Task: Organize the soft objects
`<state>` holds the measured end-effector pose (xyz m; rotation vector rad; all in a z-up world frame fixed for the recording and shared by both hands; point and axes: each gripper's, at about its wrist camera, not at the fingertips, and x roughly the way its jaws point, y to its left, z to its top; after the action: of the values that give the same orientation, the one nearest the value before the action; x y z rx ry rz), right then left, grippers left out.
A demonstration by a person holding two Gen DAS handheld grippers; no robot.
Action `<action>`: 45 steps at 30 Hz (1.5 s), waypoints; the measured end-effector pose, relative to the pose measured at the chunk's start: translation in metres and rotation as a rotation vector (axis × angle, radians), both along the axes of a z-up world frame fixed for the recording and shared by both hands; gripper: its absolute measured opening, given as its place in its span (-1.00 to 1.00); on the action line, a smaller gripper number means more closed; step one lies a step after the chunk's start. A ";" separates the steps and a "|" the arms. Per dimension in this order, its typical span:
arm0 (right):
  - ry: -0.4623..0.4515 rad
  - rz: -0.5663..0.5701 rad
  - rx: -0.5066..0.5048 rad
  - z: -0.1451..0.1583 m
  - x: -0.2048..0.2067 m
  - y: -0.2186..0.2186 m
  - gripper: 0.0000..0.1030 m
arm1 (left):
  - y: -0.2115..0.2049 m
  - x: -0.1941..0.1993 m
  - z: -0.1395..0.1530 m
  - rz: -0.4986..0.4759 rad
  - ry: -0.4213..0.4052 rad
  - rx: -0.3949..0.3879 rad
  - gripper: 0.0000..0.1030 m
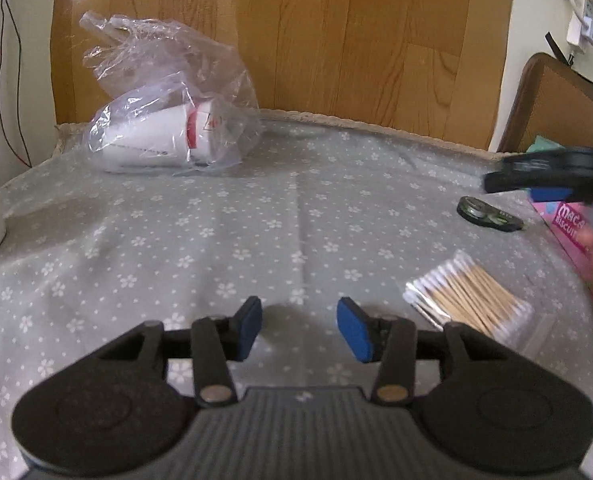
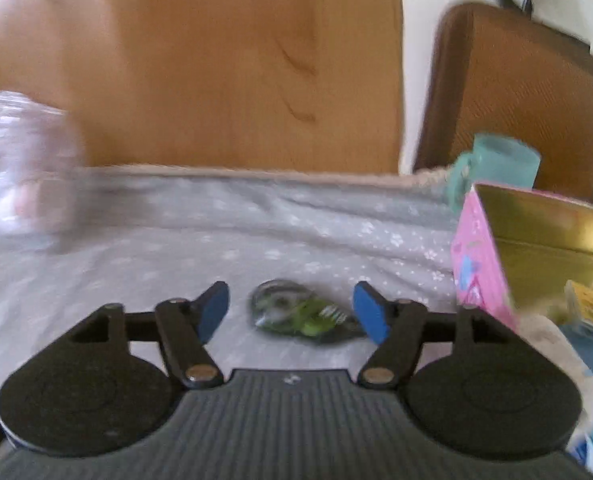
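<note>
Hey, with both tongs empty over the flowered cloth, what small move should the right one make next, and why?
Probably lower the right tongs onto the green tape dispenser: it lies on the cloth between the open pads, untouched, and the open pink box stands just beside it. The view is blurred, so go slowly.

The tablecloth [image 1: 216, 240] under the left gripper [image 1: 299, 330] is matt woven cloth, grey with small white flowers; ahead and to the left lies a clear plastic bag [image 1: 168, 92], glossy and crinkled, around smooth white paper cups [image 1: 152, 140]; just right of the tool, cotton swabs [image 1: 468, 300] with pale wooden sticks sit in shiny film; the gripper's pads [image 1: 354, 330] look matt blue, its arms black plastic; beyond stands a smooth wooden board [image 1: 336, 40].
</note>
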<state>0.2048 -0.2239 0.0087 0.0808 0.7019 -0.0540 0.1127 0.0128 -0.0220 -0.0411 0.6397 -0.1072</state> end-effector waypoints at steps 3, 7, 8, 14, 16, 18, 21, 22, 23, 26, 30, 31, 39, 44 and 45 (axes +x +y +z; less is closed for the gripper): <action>0.112 -0.053 0.010 -0.022 0.031 -0.007 0.61 | 0.002 -0.002 0.000 0.000 -0.002 -0.017 -0.17; 0.138 -0.041 0.004 -0.033 0.024 -0.007 0.36 | 0.003 -0.001 0.000 -0.002 -0.003 -0.033 -0.13; 0.137 -0.029 0.000 -0.033 0.019 -0.006 0.35 | 0.004 -0.001 0.000 -0.003 -0.003 -0.039 -0.12; 0.110 -0.013 -0.006 -0.027 -0.011 -0.001 0.24 | 0.005 -0.001 0.000 -0.004 -0.003 -0.047 -0.12; 0.094 -0.005 -0.013 -0.026 -0.025 0.002 0.24 | 0.004 -0.001 0.000 -0.005 -0.003 -0.043 -0.11; 0.081 -0.005 -0.005 -0.026 -0.035 0.003 0.24 | 0.004 -0.002 0.000 -0.005 -0.003 -0.039 -0.10; 0.063 0.003 -0.006 -0.024 -0.053 0.005 0.24 | 0.002 -0.003 0.000 -0.008 -0.004 -0.033 -0.08; 0.058 0.008 -0.006 -0.024 -0.059 0.006 0.24 | 0.002 -0.003 0.000 -0.008 -0.004 -0.032 -0.08; 0.053 0.017 -0.010 -0.024 -0.067 0.008 0.24 | 0.002 -0.003 0.000 -0.009 -0.003 -0.032 -0.08; 0.041 0.041 -0.012 -0.022 -0.086 0.012 0.24 | 0.001 -0.003 0.000 -0.008 -0.003 -0.031 -0.07; 0.020 0.059 -0.013 -0.021 -0.108 0.014 0.24 | 0.001 -0.003 0.001 -0.013 -0.004 -0.024 -0.03; 0.014 0.061 -0.013 -0.021 -0.114 0.014 0.24 | 0.001 -0.003 0.001 -0.013 -0.004 -0.022 -0.03; -0.031 0.086 -0.024 -0.021 -0.165 0.018 0.23 | 0.001 -0.004 0.001 -0.022 -0.003 -0.014 0.00; -0.051 0.082 0.014 -0.018 -0.189 0.016 0.17 | 0.001 -0.005 0.001 -0.029 -0.002 -0.014 0.04; -0.053 0.084 0.005 -0.019 -0.191 0.018 0.17 | 0.002 -0.005 0.001 -0.031 -0.001 -0.015 0.05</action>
<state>0.0134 -0.2060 -0.0100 0.0576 0.6523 0.0307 0.1077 0.0144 -0.0211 -0.0454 0.6385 -0.1420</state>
